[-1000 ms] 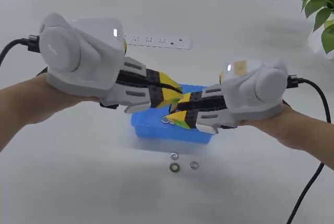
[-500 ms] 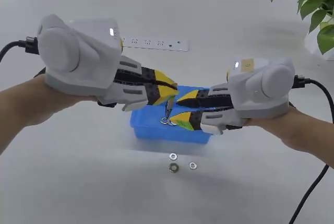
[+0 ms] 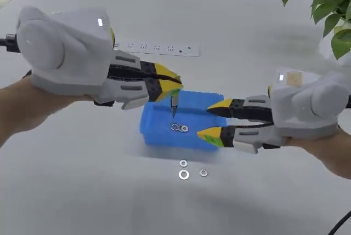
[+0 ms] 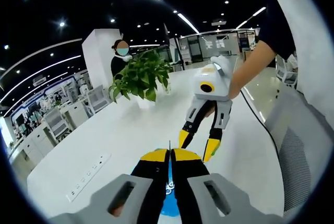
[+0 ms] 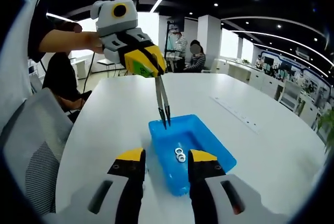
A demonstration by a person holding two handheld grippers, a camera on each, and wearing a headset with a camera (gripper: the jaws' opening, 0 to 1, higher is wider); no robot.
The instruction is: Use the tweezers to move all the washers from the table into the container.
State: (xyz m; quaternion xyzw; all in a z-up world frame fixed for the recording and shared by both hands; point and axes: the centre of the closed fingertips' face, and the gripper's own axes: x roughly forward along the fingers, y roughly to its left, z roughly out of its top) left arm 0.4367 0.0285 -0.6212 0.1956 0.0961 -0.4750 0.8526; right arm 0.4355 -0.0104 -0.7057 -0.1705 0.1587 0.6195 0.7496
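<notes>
Currently | left gripper (image 3: 174, 84) clamped on tweezers (image 3: 174, 106), tips held down over blue container (image 3: 164, 139) for release inside | two washers (image 3: 179, 128) lying mid-container | three washers (image 3: 185, 174) left on table (image 3: 82, 191), just off container's near wall | right gripper (image 3: 215, 119) held wide, empty, beside container's right edge

Left gripper (image 3: 174, 83): carried high on the person's left side, body level, nose pointing right toward the other unit. Jaws pressed together, yellow tips meeting, clamped on the tweezers (image 3: 174, 103), which hang point-down from the tips. Left forearm (image 3: 22, 112) bare, extended from the left edge, wrist straight.

Right gripper (image 3: 207, 120): carried lower on the right side, nose pointing left. Jaws parted, one above the other, with nothing between them. Right forearm (image 3: 335, 157) enters from the right edge. The two grippers face each other, tips apart.
</notes>
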